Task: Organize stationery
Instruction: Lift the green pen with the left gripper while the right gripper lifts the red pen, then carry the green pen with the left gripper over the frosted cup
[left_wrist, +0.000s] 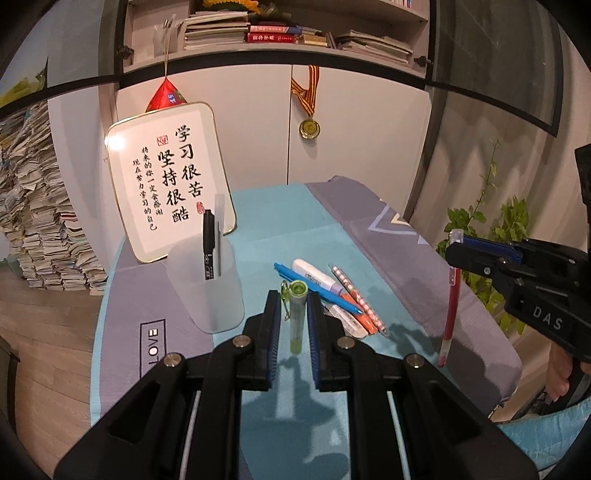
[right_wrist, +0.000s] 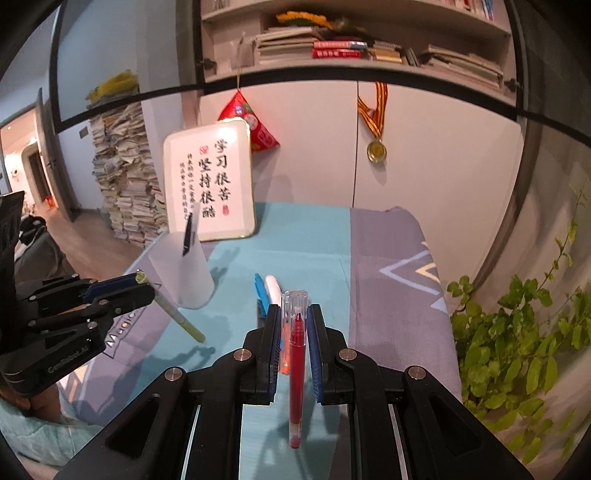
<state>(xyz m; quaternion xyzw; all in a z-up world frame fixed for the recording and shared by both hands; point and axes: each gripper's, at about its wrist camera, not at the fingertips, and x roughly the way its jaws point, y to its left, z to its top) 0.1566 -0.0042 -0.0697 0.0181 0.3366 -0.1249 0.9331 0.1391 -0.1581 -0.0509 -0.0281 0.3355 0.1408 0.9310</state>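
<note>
Both fingers clamped: left gripper (left_wrist: 291, 314) pinches the green pen (left_wrist: 296, 321), right gripper (right_wrist: 293, 332) the red pen (right_wrist: 295, 369). Light, slick, rigid barrels; cup (left_wrist: 205, 288) waits at ten o'clock.

A framed calligraphy board (left_wrist: 168, 181) leans against white cabinet doors (left_wrist: 354, 129) where a medal (left_wrist: 309, 128) hangs, with stacked books (left_wrist: 218, 31) on the shelf above, a paper pile (left_wrist: 40, 221) left and a green plant (right_wrist: 517, 350) right.
</note>
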